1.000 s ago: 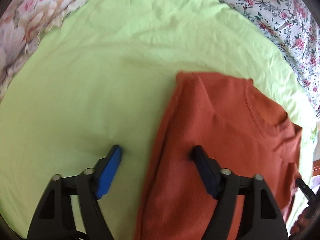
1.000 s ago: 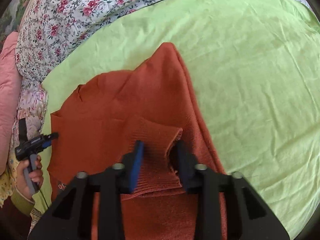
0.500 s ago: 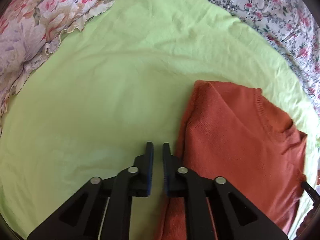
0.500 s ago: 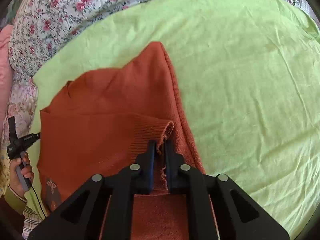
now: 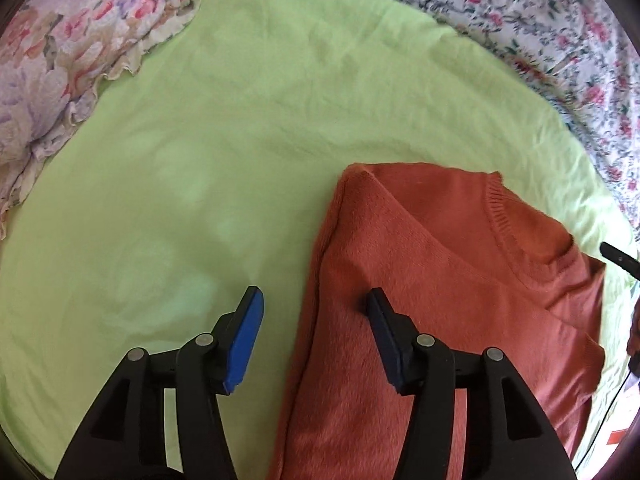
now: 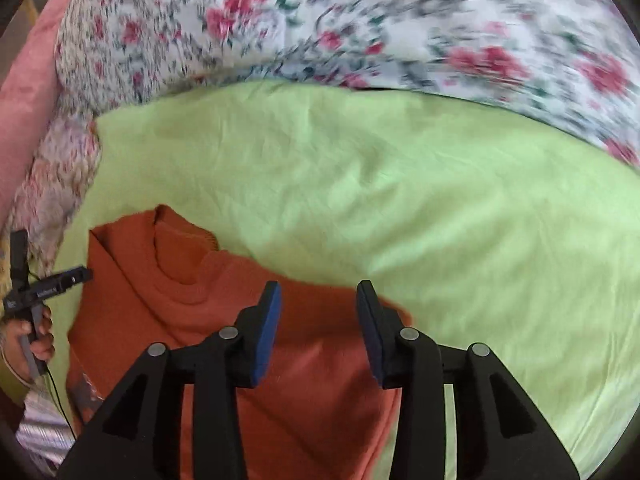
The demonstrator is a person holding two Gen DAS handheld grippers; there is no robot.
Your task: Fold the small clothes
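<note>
A small rust-orange knit sweater [image 5: 440, 280] lies partly folded on a light green sheet [image 5: 200, 160], its ribbed neckline toward the far right. My left gripper [image 5: 314, 312] is open and empty, straddling the sweater's left folded edge. In the right wrist view the sweater [image 6: 208, 320] lies at lower left on the green sheet [image 6: 440, 208]. My right gripper [image 6: 318, 308] is open and empty above the sweater's far edge. The other gripper [image 6: 48, 288] shows at the left edge, held in a hand.
A ruffled floral pillow [image 5: 68, 52] lies at the upper left. A floral bedcover [image 5: 560, 40] borders the sheet at the far right and fills the top of the right wrist view [image 6: 360, 28]. A pink cushion [image 6: 24, 92] sits at far left.
Both grippers were shut half a second ago and are now open. The right gripper has let go of the sleeve cuff and swung toward the sweater's neckline side. The left has shifted right over the sweater's edge.
</note>
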